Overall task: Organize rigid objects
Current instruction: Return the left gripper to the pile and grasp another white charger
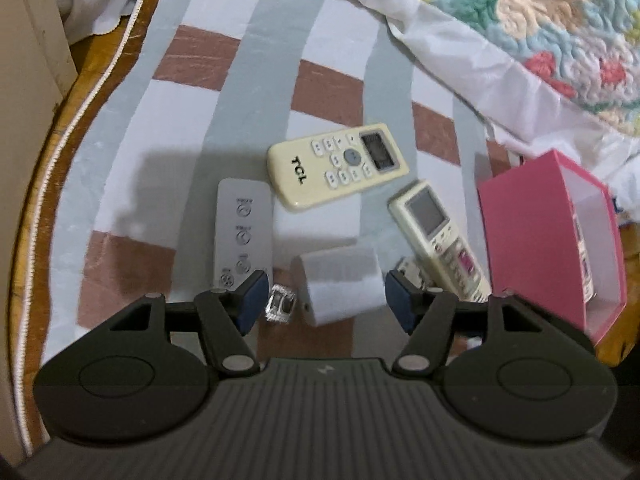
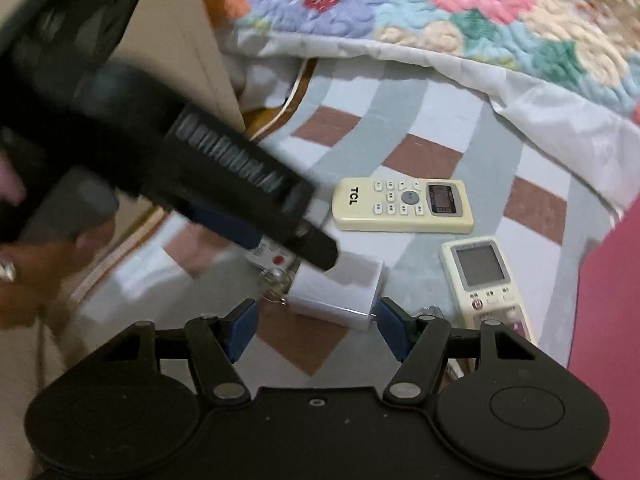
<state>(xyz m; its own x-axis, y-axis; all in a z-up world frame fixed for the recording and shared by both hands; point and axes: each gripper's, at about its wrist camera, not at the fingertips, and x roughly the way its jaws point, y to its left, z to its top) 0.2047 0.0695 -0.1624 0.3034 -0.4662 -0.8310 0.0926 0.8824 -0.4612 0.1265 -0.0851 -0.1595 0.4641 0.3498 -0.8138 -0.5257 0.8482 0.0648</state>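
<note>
We found sorting barely begun: the cream TCL remote [image 1: 338,166], grey slim remote [image 1: 243,232], cream screen remote [image 1: 438,236] and white cube charger [image 1: 340,284] lay mid-bed, beside the pink box [image 1: 532,240]. Left gripper [image 1: 326,298] and right gripper [image 2: 316,330] fingers stood released, grasping nothing.

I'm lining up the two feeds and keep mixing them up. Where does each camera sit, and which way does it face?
Left wrist: sits behind the left claw, facing down at the striped sheet; shows its own open fingers, a white block and pink box.
Right wrist: sits behind the right claw, facing down at the same sheet; shows its open fingers, the other claw and a hand entering from the left.
Shared: the TCL remote, the screen remote, the white block.
</note>
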